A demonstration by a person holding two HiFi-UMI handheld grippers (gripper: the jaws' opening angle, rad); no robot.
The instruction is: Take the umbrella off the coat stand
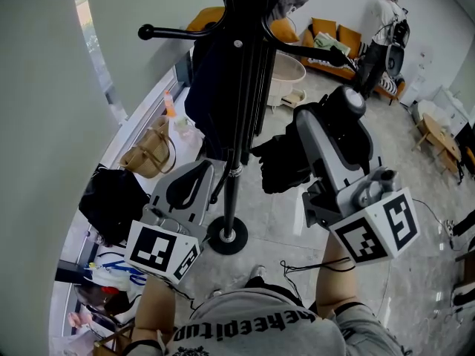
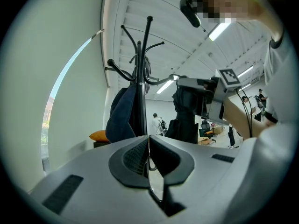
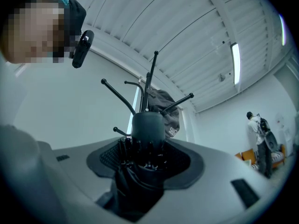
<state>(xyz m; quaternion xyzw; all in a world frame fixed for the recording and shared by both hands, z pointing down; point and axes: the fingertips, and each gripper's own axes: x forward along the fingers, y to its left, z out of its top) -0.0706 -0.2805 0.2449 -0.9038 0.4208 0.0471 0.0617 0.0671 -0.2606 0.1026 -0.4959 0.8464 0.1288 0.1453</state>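
Bright, even white light; a ceiling strip light (image 3: 235,62) glares above and to the right of the right gripper (image 3: 147,149), a tall window (image 2: 65,85) glows left of the left gripper (image 2: 148,146). Both gripper views bulge, with black rounded corners

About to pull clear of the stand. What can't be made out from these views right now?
- Rear end of the umbrella: in the right gripper view it is sunk between the jaws; in the head view it lies under the right gripper.
- Top hooks of the coat stand: cut off by the head view's upper edge.
- Whether the umbrella touches a hook: in the right gripper view its front end overlaps the pole.
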